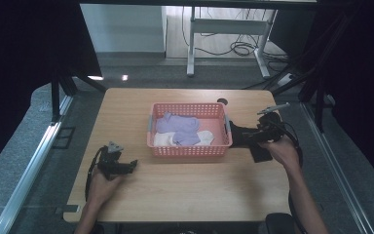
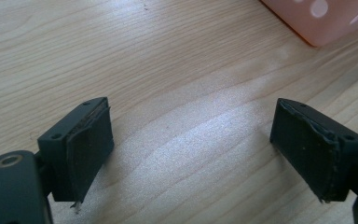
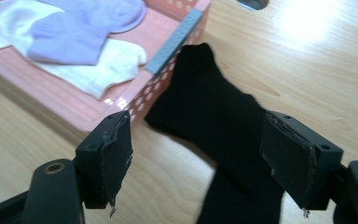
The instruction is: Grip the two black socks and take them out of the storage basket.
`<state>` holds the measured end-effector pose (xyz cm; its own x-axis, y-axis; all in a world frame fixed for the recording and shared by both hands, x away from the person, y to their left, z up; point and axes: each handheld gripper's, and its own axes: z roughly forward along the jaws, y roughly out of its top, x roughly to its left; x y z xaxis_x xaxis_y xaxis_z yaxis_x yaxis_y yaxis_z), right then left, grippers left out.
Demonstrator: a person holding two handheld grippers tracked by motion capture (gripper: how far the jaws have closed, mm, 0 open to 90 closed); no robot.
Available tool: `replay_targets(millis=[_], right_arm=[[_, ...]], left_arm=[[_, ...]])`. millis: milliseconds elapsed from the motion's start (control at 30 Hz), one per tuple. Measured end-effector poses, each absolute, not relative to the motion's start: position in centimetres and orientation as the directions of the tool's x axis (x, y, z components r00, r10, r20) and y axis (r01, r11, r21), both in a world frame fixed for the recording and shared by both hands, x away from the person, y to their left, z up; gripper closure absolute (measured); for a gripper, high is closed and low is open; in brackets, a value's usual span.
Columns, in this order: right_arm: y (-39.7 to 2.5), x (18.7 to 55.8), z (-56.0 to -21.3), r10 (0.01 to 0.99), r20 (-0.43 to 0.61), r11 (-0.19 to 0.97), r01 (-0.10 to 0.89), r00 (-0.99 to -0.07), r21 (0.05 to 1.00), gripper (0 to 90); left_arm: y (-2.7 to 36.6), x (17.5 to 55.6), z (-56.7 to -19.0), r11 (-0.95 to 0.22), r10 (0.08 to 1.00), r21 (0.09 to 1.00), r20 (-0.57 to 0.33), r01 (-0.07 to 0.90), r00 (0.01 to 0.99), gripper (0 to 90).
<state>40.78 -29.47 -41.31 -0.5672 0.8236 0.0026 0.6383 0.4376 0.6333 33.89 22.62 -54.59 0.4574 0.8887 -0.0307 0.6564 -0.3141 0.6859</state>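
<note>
Wooden table (image 1: 185,190) bears both hands low, left tool (image 2: 191,140) and right tool (image 3: 198,154) agape.

A lab recording bay. Black curtains (image 1: 24,44) flank a wooden table (image 1: 185,185). Cables (image 1: 241,48) trail beneath a bare desk frame (image 1: 229,27).
</note>
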Motion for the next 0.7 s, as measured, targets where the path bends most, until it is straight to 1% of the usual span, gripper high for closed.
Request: replay_targets(millis=[267, 367, 600, 700], right_arm=[[-28.1, 38.6, -43.1, 0.808, 0.005, 0.453, 0.625, -0.59, 0.636, 21.1], [-27.5, 37.8, -44.0, 0.794, 0.021, 0.457, 0.619, -0.608, 0.639, 20.6], [-25.6, 36.4, -47.4, 0.768, 0.032, 0.479, 0.607, -0.64, 0.634, 20.2], [-24.9, 36.1, -49.1, 0.759, 0.02, 0.503, 0.604, -0.651, 0.619, 20.2]], left_arm=[[22.6, 33.9, -54.6, -0.315, 0.889, 0.684, -0.03, 0.658, 0.457, 12.9], [22.6, 33.9, -54.6, -0.315, 0.889, 0.685, -0.03, 0.657, 0.457, 12.9], [22.6, 33.9, -54.6, -0.315, 0.889, 0.684, -0.029, 0.658, 0.456, 12.9], [22.6, 33.9, -54.6, -0.315, 0.889, 0.684, -0.029, 0.658, 0.456, 13.0]])
